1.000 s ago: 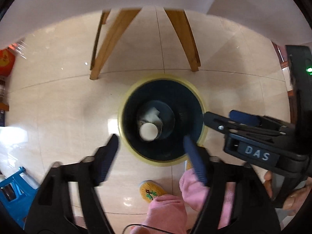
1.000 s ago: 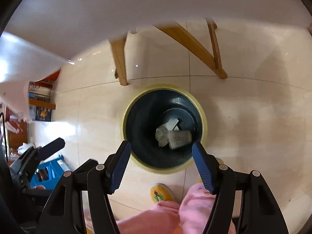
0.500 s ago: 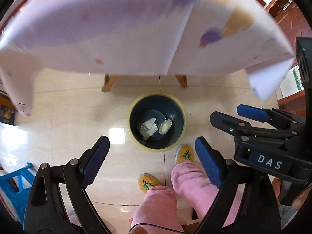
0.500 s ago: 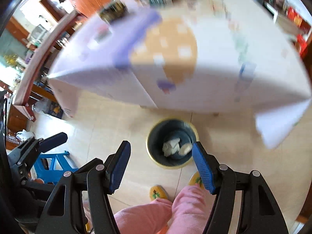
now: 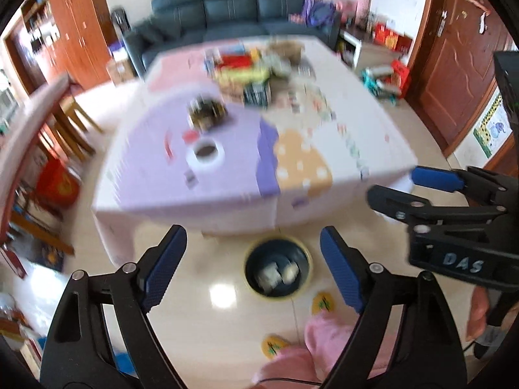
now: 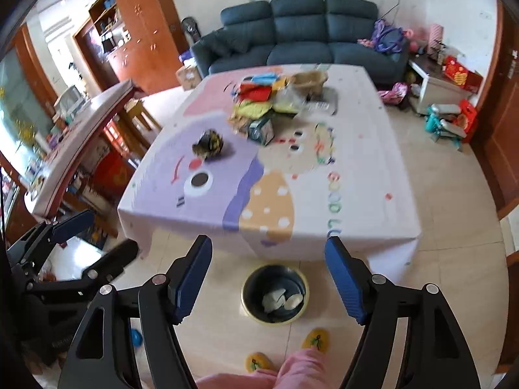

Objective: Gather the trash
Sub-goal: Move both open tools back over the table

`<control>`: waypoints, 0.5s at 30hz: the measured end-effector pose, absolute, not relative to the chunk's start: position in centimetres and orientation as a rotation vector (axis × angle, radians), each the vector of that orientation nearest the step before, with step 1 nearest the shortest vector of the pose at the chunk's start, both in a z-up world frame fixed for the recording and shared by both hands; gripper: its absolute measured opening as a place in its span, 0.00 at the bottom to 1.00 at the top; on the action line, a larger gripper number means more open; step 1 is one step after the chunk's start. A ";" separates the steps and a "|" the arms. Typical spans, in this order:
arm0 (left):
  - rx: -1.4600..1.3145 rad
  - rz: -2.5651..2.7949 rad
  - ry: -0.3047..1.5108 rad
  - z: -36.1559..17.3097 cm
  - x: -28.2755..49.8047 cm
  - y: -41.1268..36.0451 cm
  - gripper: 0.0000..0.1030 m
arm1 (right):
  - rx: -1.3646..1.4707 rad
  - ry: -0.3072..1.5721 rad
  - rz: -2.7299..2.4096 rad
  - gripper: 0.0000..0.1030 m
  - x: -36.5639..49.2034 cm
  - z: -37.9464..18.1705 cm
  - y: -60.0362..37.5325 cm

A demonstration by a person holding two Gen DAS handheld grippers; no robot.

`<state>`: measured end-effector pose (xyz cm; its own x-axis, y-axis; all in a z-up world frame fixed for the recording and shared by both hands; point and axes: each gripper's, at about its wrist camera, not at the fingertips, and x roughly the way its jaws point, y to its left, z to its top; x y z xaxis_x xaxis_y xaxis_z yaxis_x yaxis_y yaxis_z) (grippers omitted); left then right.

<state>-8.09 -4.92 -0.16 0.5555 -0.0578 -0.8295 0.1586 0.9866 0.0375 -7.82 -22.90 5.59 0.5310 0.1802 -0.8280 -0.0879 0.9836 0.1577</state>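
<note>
A dark round bin [image 6: 275, 294] with a yellow rim stands on the floor at the table's near edge, with white crumpled paper and a cup inside; it also shows in the left wrist view [image 5: 278, 270]. A dark crumpled wrapper [image 6: 208, 145] lies on the purple part of the tablecloth, also blurred in the left wrist view [image 5: 207, 112]. A pile of colourful packets and boxes [image 6: 275, 103] sits mid-table. My left gripper [image 5: 253, 265] is open and empty, high above the floor. My right gripper [image 6: 268, 275] is open and empty beside it.
The table [image 6: 356, 168] wears a white, purple and orange cloth. A dark sofa [image 6: 301, 29] stands behind it. A second table [image 6: 81, 136] and wooden cabinets are at left, toys [image 6: 447, 123] at right. My pink-trousered legs and yellow slippers [image 6: 316, 340] are by the bin.
Both grippers have risen from just above the bin to well above table height and tilted up, so the tabletop and room are in view. Both stay open and empty.
</note>
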 end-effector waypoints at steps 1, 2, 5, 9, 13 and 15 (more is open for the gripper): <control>0.113 -0.134 0.951 1.0 -8.0 -4.7 0.79 | 0.108 0.992 0.155 0.71 -7.8 6.4 -23.1; 0.110 -0.141 0.935 2.0 -7.8 -4.5 0.78 | 0.120 0.977 0.147 0.71 -7.7 7.2 -23.4; 0.091 -0.142 0.900 4.2 -7.4 -3.8 0.76 | 0.142 0.949 0.140 0.71 -7.7 9.1 -23.8; 0.041 -0.153 0.885 6.5 -6.5 -2.4 0.76 | 0.139 0.921 0.145 0.71 -7.0 10.7 -23.8; -0.006 -0.159 0.903 8.1 -4.8 -1.1 0.76 | 0.117 0.895 0.145 0.71 -5.5 11.9 -23.6; -0.017 -0.150 0.907 8.3 -3.9 -0.7 0.76 | 0.111 0.889 0.157 0.71 -4.2 12.2 -23.7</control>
<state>-3.93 -0.67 8.29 0.6061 -0.1375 -0.7834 0.1228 0.9893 -0.0787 -4.16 -23.68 12.24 0.6197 0.1826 -0.7633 -0.0902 0.9827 0.1619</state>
